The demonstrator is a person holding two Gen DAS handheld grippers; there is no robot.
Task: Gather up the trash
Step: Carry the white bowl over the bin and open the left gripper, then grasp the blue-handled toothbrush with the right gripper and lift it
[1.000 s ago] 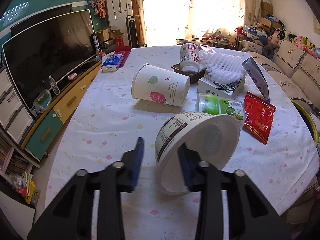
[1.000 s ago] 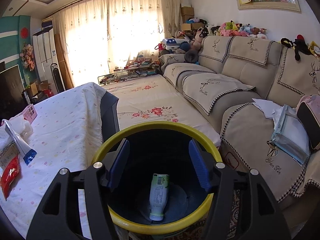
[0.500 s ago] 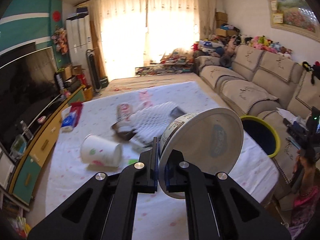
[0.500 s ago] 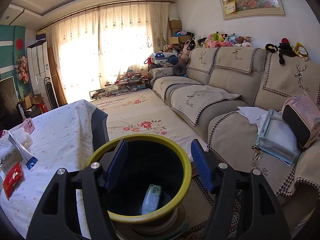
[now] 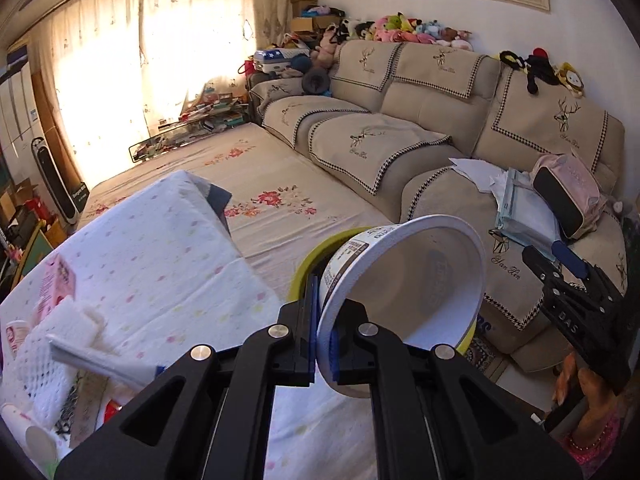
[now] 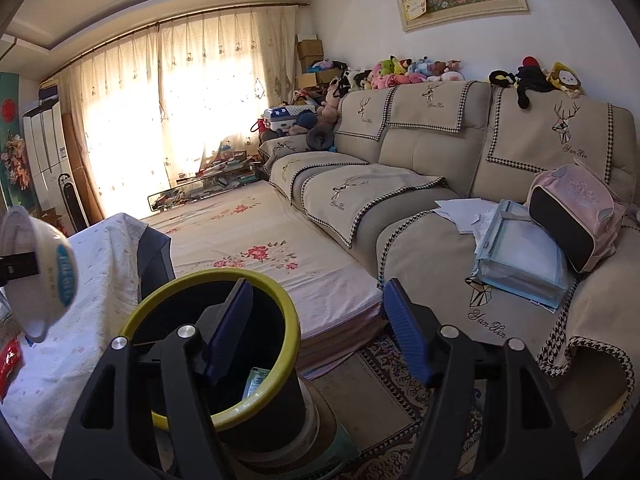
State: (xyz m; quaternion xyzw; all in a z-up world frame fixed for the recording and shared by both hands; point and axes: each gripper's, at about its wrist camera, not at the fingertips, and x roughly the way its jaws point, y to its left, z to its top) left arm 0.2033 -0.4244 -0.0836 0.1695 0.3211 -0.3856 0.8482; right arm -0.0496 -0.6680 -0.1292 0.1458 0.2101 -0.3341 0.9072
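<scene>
The left gripper (image 5: pixel 325 344) is clamping the white bowl's (image 5: pixel 404 300) rim at lower centre, the yellow-rimmed bin (image 6: pixel 224 344) lying just beyond it; the right gripper (image 6: pixel 316 328) is opening, holding nothing.

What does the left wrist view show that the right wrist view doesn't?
Only the left wrist view shows the left gripper pinching the white paper bowl's rim, the white foam net on the table, and the person's hand holding the right gripper. Only the right wrist view shows a green-labelled bottle inside the yellow-rimmed black bin. Both show the bowl, the bin, the beige sofa and the pink backpack.
</scene>
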